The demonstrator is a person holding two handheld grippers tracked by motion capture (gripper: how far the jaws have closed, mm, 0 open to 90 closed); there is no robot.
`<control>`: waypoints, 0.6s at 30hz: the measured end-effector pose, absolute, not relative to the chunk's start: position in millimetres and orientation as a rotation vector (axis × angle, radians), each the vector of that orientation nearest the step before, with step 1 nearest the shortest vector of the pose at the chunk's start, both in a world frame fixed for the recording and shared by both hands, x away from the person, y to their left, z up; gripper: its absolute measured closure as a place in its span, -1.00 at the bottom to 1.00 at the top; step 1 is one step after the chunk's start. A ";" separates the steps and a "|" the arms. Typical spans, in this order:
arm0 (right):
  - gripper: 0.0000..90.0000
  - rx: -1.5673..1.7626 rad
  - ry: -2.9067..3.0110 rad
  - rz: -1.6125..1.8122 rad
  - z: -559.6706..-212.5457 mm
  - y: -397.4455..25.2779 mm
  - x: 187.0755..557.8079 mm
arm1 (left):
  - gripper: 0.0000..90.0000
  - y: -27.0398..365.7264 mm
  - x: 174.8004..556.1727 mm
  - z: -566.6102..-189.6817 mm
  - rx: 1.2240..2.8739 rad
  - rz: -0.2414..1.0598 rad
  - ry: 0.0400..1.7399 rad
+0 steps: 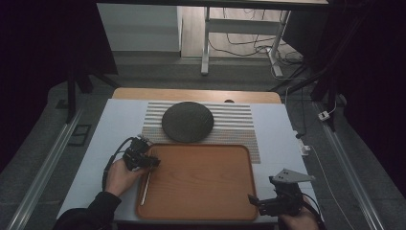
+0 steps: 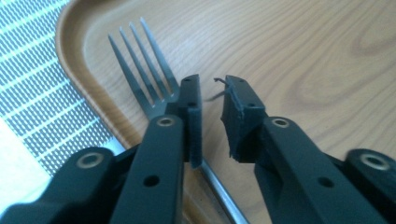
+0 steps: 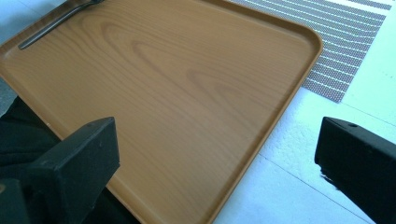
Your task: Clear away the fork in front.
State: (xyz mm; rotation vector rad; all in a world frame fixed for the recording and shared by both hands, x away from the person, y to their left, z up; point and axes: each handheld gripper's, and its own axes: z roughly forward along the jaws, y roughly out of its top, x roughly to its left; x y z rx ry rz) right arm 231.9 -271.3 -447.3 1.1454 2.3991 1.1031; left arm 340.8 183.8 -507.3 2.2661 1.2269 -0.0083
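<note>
1. Table (image 1: 119, 120) w/ a white top, wood edge showing at the far side. Biggest thing here, everything else sits on it.
2. Wooden tray (image 1: 201, 211), rounded corners, at the near-middle of the table. Bare wood grain inside apart from the fork on its left side. Right gripper view shows it too (image 3: 163, 93).
3. Striped mat (image 1: 239, 124) beyond the tray, grey/white lines; tray's far edge overlaps it. Left gripper view catches a bit of it at the tray's corner (image 2: 32, 93).
4. Dark round disc (image 1: 187, 121) on the mat, just past the tray's far rim. Can't tell if it's a plate or a pad.
5. Right gripper (image 1: 258, 201) at the tray's near right corner, held from below by right hand (image 1: 299, 221). Jaws spread wide w/ nothing between them; they straddle the tray's corner (image 3: 219, 154).
6. Left gripper (image 1: 152, 162) over the tray's far left corner, left hand (image 1: 122, 176) behind it. Jaws (image 2: 212, 109) parted a little, small gap, not clamped on anything.
7. Fork (image 2: 144, 70) lying in the tray along the left rim, tines just past the left gripper's tips, handle (image 1: 145, 188) running back under the jaws.
</note>
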 end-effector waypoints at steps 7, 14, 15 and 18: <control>-1.00 1.145 2.401 1.108 -447.4 -271.4 232.0 | 0.13 184.9 336.7 -496.6 2.230 0.002 1.156; -1.00 1.143 2.402 1.106 -447.4 -271.0 231.9 | -0.18 185.6 331.0 -490.1 2.211 -0.009 1.096; -1.00 1.142 2.402 1.105 -447.4 -270.9 231.9 | -0.27 186.0 330.1 -488.9 2.207 -0.010 1.084; -1.00 1.141 2.403 1.103 -447.4 -270.7 231.8 | -0.37 186.2 327.3 -486.1 2.188 -0.012 1.083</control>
